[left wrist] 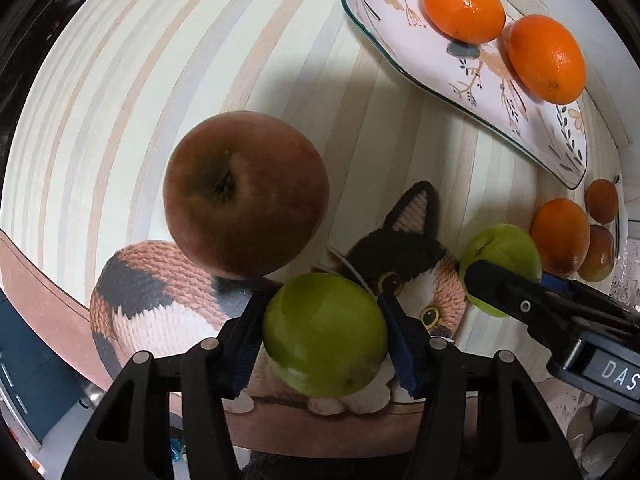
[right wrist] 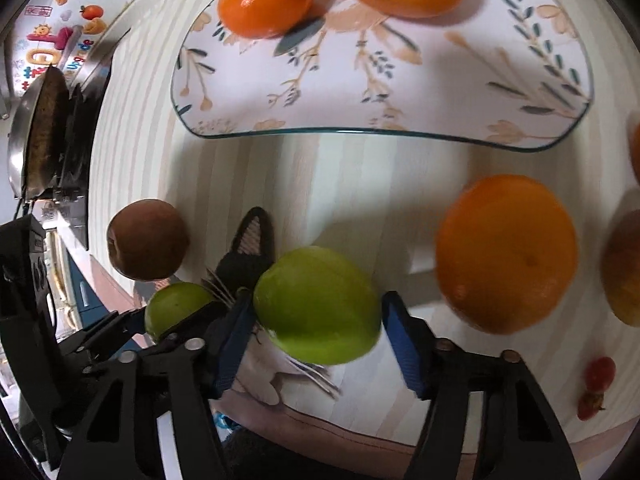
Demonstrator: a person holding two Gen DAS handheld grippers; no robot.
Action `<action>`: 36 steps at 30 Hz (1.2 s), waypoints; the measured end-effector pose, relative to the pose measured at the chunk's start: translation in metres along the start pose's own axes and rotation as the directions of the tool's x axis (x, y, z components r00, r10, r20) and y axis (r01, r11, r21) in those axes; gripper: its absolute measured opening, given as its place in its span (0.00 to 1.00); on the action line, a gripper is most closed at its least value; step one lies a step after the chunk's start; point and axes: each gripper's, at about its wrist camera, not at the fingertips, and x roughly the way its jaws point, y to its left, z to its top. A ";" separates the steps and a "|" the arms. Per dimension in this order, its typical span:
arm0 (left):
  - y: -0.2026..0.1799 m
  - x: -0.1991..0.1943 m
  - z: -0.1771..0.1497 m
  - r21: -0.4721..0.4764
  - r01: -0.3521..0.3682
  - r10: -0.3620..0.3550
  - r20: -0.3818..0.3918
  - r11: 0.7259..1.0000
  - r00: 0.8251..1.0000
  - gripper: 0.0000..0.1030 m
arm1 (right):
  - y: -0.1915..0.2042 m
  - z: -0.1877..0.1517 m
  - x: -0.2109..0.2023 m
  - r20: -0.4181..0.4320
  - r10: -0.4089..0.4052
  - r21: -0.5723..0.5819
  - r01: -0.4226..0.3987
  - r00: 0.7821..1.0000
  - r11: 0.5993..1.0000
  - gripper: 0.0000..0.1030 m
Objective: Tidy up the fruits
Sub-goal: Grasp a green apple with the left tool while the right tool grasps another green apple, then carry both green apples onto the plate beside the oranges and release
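My left gripper (left wrist: 324,332) is shut on a green apple (left wrist: 325,334), held low over the cat-print mat (left wrist: 160,304). A dark red apple (left wrist: 245,194) lies just ahead of it on the striped table. My right gripper (right wrist: 316,316) brackets a second green apple (right wrist: 316,306); its left pad touches the fruit, the right pad stands slightly off it. That apple and gripper also show in the left wrist view (left wrist: 500,268). The left gripper's apple shows in the right wrist view (right wrist: 176,308). A floral plate (left wrist: 432,60) holds two oranges (left wrist: 464,7) (left wrist: 546,58).
A loose orange (right wrist: 506,254) lies right of my right gripper, with a reddish fruit (right wrist: 624,268) beyond it. Small red scraps (right wrist: 596,384) lie near the table's front edge. A pan (right wrist: 36,132) sits on a stove at far left.
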 end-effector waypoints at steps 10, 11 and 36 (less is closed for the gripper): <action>-0.010 -0.011 -0.017 0.020 0.006 -0.007 0.036 1.000 0.999 0.52 | 0.002 -0.004 -0.013 0.061 0.007 -0.010 -0.006 0.998 1.000 0.62; -0.013 -0.015 -0.021 0.026 0.011 -0.012 0.042 1.000 0.999 0.52 | 0.000 -0.006 -0.019 0.066 0.014 -0.008 -0.014 0.998 1.000 0.62; -0.037 -0.132 0.181 0.142 0.054 -0.078 0.168 0.988 0.983 0.52 | -0.121 0.096 -0.137 0.362 -0.018 0.379 -0.130 0.932 0.916 0.62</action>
